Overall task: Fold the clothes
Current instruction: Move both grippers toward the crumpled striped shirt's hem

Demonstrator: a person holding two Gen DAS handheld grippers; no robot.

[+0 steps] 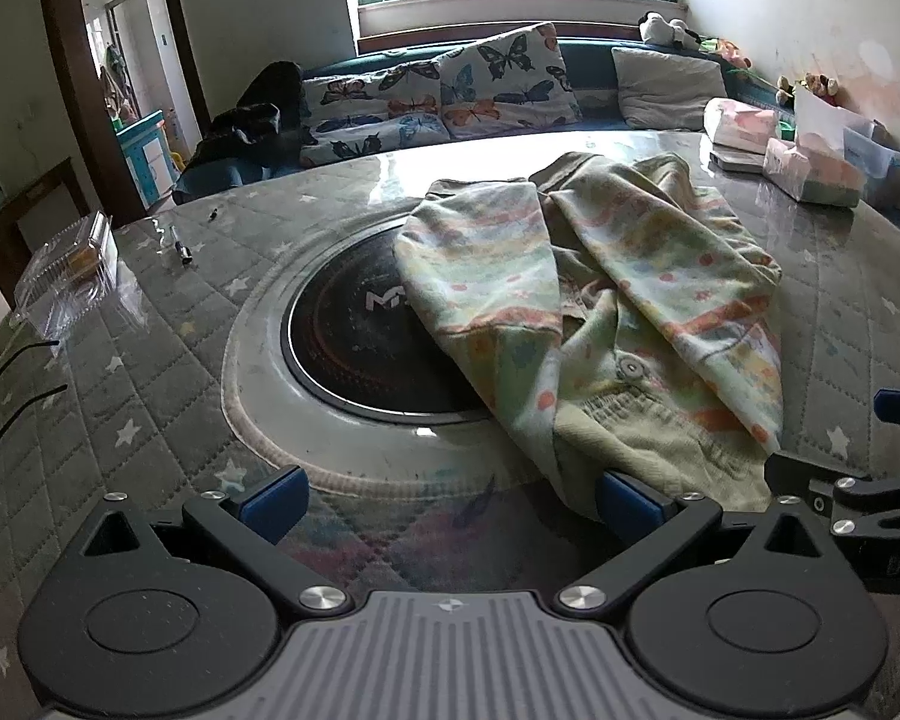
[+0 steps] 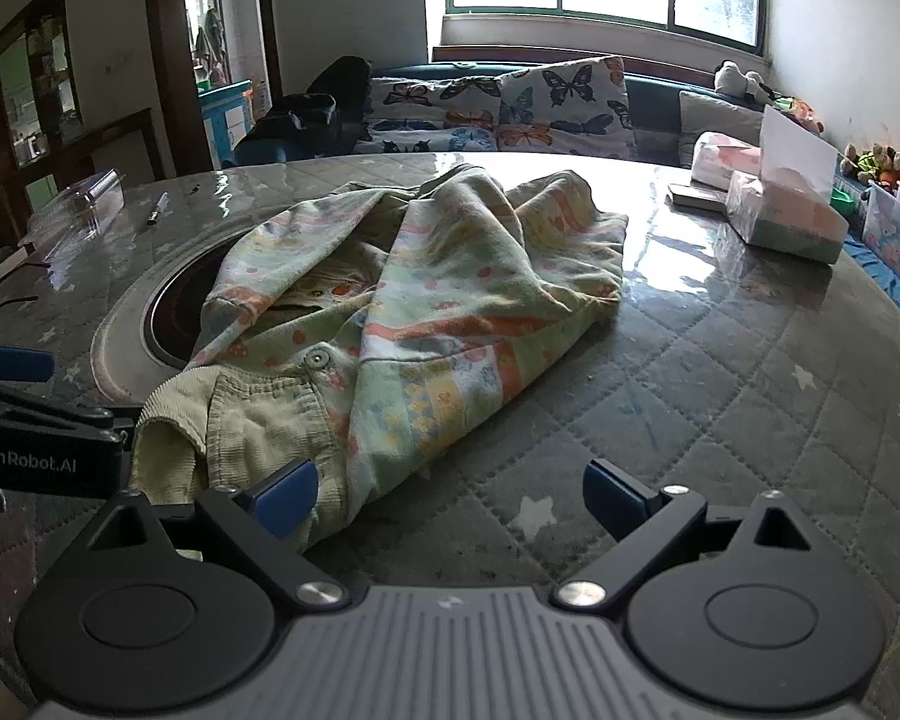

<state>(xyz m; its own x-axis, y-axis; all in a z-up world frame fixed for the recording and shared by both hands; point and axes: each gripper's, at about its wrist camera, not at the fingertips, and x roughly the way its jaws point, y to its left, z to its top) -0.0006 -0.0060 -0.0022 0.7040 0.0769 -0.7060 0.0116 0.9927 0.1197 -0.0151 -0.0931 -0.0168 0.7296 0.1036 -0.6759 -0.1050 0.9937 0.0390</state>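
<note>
Round quilted bench (image 1: 150,396) under a rumpled pastel child's jacket (image 1: 600,300), half covering the inset black burner (image 1: 354,348). Left tool (image 1: 450,501) and right tool (image 2: 450,498) both spread wide, empty, at the jacket's 6 o'clock hem. Tissue pack (image 2: 780,222) at 2 o'clock, pen (image 1: 181,249) at 10.
</note>
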